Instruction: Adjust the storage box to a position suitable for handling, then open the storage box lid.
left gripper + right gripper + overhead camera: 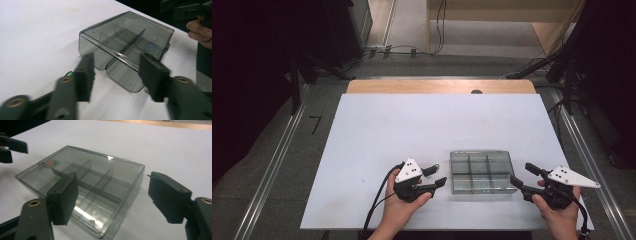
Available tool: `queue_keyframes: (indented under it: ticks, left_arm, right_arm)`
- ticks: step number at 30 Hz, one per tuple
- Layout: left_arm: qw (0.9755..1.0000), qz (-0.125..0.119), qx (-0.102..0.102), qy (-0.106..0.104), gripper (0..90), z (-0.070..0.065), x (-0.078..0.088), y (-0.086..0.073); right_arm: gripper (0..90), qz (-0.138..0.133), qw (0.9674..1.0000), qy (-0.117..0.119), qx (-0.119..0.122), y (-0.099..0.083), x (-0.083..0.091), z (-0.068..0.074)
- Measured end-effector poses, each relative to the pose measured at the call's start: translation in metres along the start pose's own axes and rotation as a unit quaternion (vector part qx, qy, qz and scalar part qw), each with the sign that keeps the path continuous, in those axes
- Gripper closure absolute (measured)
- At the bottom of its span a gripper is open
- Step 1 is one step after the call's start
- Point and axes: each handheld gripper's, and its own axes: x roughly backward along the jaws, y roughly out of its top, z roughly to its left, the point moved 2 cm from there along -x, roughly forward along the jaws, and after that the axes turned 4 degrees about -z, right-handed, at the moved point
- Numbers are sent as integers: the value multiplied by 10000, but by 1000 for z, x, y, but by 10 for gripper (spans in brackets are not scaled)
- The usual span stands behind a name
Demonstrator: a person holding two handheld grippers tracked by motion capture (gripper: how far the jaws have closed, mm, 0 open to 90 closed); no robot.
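A smoky see-through box [482,171] with inner dividers and a shut lid lies flat on the white table [412,125], near its front edge. My left gripper [439,175] sits just left of the box, jaws open and pointing at it, nothing between them. In the left gripper view the box [127,42] lies ahead of the parted jaws of the left gripper [117,75]. My right gripper [520,172] is at the box's right edge, open. In the right gripper view its jaws [112,177] frame the box [100,182] without pressing on it.
A small green thing [69,73] lies by the left gripper's jaw; what it is I cannot tell. A wooden strip [442,86] runs along the table's far edge. Dark stands [307,65] and cables [412,50] are on the floor beyond.
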Motion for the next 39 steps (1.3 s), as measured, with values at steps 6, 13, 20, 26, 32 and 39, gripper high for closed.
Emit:
queue_keyframes:
  ticks: [6,13,20,26,32,39]
  left_arm:
    - [9999,81,-65,-135,215,-5,0,-3]
    - [9990,196,-80,-387,21,-10,-3,-4]
    - [9987,224,-85,-460,0,-12,-5,-6]
    - [9985,268,-132,-468,0,-15,-8,-8]
    - [9981,322,-101,-507,0,-16,-12,-12]
    - [9976,397,-131,-557,0,-20,-15,-14]
  right_arm:
    - [79,140,9989,357,255,3,-2,16]
    - [0,54,9963,723,465,4,-2,33]
    - [0,110,9933,975,613,4,-2,48]
    - [84,262,9876,1277,881,-4,-4,61]
    - [431,299,9864,1351,884,-8,-9,67]
    - [819,636,9794,1631,1007,-19,-10,67]
